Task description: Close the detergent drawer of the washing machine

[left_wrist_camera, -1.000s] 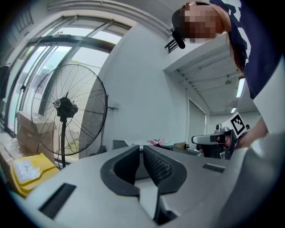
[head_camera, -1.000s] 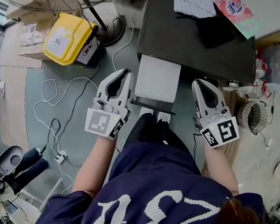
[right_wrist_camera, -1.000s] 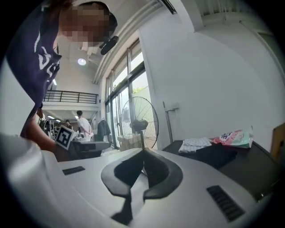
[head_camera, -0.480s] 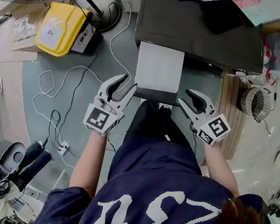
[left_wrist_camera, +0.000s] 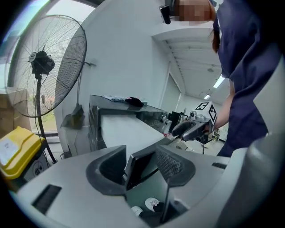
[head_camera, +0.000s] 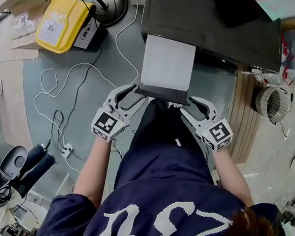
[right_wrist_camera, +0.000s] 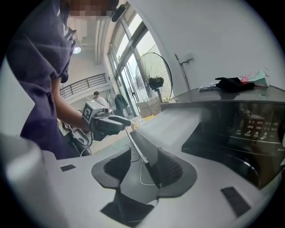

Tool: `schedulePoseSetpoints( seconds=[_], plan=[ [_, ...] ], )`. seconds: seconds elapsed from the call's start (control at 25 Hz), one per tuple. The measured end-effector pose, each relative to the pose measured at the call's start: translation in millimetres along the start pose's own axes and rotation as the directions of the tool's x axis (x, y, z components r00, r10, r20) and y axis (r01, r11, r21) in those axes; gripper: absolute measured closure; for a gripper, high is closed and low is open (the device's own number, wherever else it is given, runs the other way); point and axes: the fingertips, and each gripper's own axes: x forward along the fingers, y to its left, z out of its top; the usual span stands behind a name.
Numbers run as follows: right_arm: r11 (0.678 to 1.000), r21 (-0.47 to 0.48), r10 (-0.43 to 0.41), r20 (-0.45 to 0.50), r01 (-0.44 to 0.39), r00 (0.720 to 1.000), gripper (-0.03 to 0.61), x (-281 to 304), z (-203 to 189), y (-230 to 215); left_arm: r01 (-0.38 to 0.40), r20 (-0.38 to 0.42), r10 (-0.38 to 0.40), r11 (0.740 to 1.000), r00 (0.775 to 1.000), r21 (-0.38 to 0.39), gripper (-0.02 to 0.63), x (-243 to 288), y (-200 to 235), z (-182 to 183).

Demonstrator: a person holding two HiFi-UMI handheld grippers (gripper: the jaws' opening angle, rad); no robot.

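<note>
Sunk lower now, my left tongs (head_camera: pixel 134 96) and right tongs (head_camera: pixel 187 105) point slightly down, jaws just opened wide, astride the near corners of the detergent drawer (head_camera: pixel 167 66).

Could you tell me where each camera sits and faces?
Head view: on the head, steeply down onto the drawer; shows torso, arms, left gripper, right gripper.
Left gripper view: along its jaws, just opening around the drawer's front; shows torso.
Right gripper view: likewise at the other corner; shows torso.
Gripper views share drawer and fan.
</note>
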Motion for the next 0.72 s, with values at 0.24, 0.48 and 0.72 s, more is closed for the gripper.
schedulePoseSetpoints(
  seconds=[0.24,0.48,0.72],
  plan=[
    [1.0,0.001,-0.005,-0.016,0.005,1.0,0.39,1.1,-13.5,1.1,0.059,-0.024,-0.06,0.998,0.998,-0.009,0.403,2.3,-1.6,-16.3],
    [1.0,0.016,-0.026,-0.043,0.026,0.999,0.413,1.6,-28.5,-0.8,0.031,-0.079,-0.031,0.999,0.996,0.008,0.422,7.3,6.3,-34.1],
    [0.997,0.023,-0.072,-0.011,0.072,0.997,0.482,1.1,-24.2,-7.1,0.044,-0.057,-0.045,0.999,0.997,-0.025,0.46,7.2,6.2,-31.7]
  ],
)
